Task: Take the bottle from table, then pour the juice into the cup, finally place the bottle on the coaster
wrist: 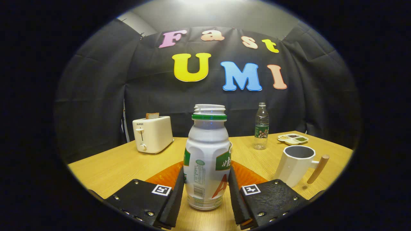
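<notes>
In the gripper view the gripper (pixel 206 195) has its two fingers (pixel 175 195) set apart on either side of the bottle (pixel 208 160), which stands upright between them on the table (pixel 112 166). Each inner pad lies close along the bottle's lower body; whether both actually press on it cannot be told.

The bottle is a white plastic one with a waisted, moulded body, a green ring under a threaded neck, and no cap. Its label carries green panels, a large red letter and a barcode; the fine print is too small to read.

Just behind the bottle, partly hidden by it and by the fingers, lies an orange ribbed coaster (pixel 247 176) on the table. Beyond the right finger stands a white faceted cup (pixel 295 165) with a dark inside and a wooden stick handle that slants outward.

Further beyond the fingers, on the left, sits a cream toaster (pixel 152 134) with a slice of bread (pixel 152 115) in its slot and a small brand word on its face, too small to read with certainty. Beyond and to the right stand a clear water bottle (pixel 261 126) with a green label and a small divided dish (pixel 292 139). The table is light wood grain.
</notes>
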`<action>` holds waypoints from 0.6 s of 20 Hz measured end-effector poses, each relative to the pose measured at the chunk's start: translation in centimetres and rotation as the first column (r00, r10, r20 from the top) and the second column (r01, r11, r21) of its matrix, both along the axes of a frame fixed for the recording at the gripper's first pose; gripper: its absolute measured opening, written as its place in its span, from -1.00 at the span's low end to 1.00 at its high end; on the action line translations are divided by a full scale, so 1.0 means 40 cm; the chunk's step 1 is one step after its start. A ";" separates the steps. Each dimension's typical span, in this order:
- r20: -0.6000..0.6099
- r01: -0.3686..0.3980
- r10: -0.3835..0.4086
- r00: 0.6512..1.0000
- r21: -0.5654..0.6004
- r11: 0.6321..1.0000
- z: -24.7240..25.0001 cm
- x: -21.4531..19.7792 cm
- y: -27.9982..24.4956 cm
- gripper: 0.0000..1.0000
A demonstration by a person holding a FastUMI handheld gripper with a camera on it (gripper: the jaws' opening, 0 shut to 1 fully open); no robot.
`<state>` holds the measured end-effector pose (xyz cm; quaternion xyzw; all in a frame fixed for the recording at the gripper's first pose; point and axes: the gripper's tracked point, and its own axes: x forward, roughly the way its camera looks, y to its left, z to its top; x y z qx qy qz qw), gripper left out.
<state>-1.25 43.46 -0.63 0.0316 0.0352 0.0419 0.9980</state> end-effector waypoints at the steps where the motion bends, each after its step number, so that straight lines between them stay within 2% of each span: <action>1: -0.006 0.009 -0.008 1.000 0.028 1.000 -0.001 0.001 -0.009 0.30; 6: -0.019 0.020 -0.017 1.000 0.165 0.986 0.018 0.008 -0.051 0.30; 10: -0.017 0.007 -0.002 1.000 0.318 0.948 0.044 0.012 -0.065 0.30; 12: -0.034 0.024 -0.012 0.999 0.378 0.926 0.042 0.015 -0.079 0.30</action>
